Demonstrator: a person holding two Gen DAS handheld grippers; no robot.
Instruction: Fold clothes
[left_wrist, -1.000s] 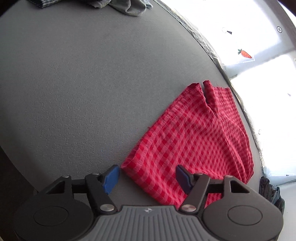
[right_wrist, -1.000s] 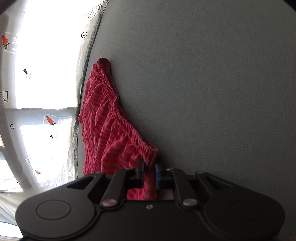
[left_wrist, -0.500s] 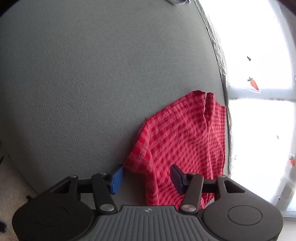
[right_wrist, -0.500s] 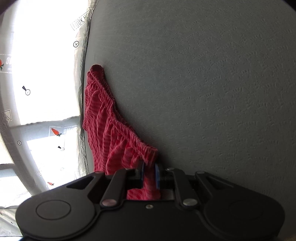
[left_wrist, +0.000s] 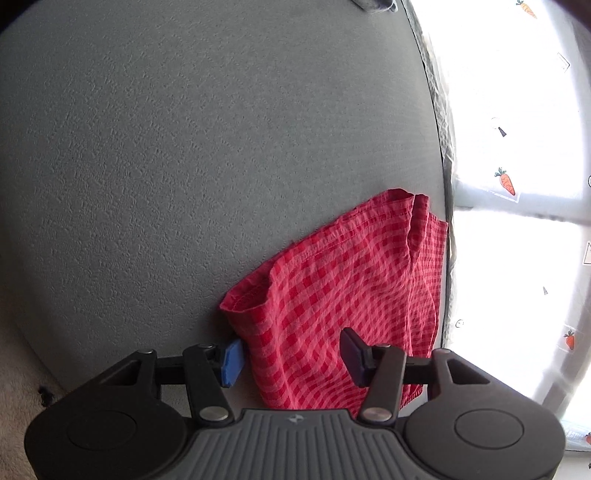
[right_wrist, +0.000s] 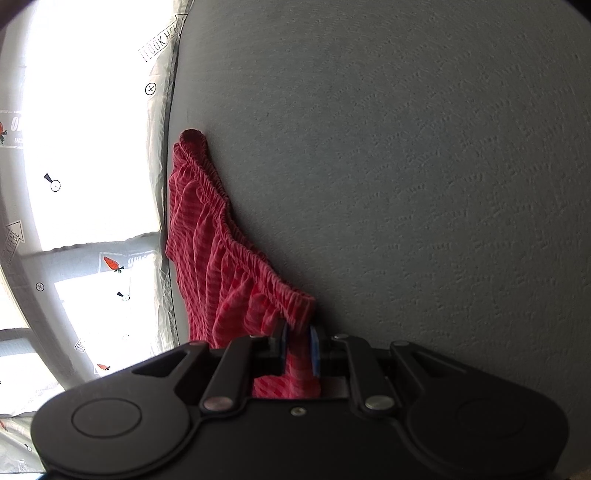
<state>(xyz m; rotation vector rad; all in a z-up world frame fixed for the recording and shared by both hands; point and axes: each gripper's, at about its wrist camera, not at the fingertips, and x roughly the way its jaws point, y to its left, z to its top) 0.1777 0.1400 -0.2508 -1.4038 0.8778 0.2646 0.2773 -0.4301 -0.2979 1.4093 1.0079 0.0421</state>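
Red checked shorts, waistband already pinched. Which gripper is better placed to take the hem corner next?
Left. The left gripper straddles the hem of the red checked shorts, its jaws just closing, pads not yet pressing. The right gripper is shut on the elastic waistband.

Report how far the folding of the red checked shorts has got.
Done: the red checked shorts lie on the grey surface, apparently doubled. In hand: the right gripper clamps the elastic waistband; the left gripper has been closing around a leg hem, pads not yet pressing. Left: gripping that end and folding.
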